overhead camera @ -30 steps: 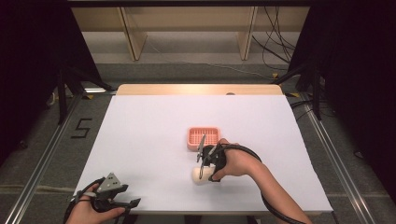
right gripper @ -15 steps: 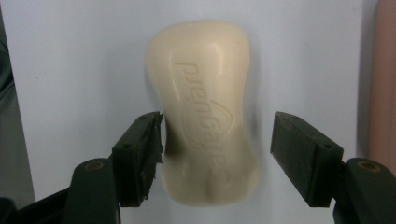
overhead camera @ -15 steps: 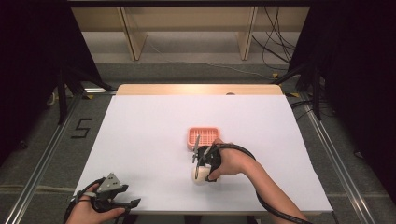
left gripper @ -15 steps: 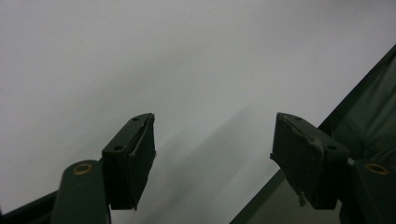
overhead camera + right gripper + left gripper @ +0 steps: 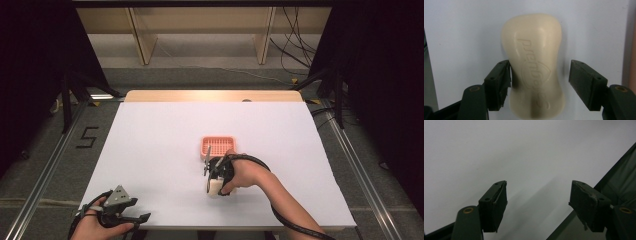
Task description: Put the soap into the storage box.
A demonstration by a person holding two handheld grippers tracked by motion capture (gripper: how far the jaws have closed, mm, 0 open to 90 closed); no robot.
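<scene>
A cream bar of soap [image 5: 534, 50] with embossed lettering lies flat on the white table [image 5: 150, 150]. My right gripper [image 5: 540, 85] stands open over it, one jaw on each side of the bar's near half; the left jaw is against the soap and the right jaw is a little off it. From above, the soap [image 5: 214, 186] peeks out beneath the right gripper [image 5: 212, 181], just in front of a pink ribbed soap dish [image 5: 218, 145]. At the table's front left corner my left gripper [image 5: 136, 219] is open, and between its fingers [image 5: 537, 202] there is only bare table.
The table's front edge and the dark floor beyond it run past the left gripper's right jaw [image 5: 624, 182]. A wooden strip [image 5: 215, 96] borders the far edge of the table. Metal rails [image 5: 45, 170] run along both sides.
The right gripper has drawn back from the pink dish toward the person and come down around the soap. The left gripper has stayed put.
</scene>
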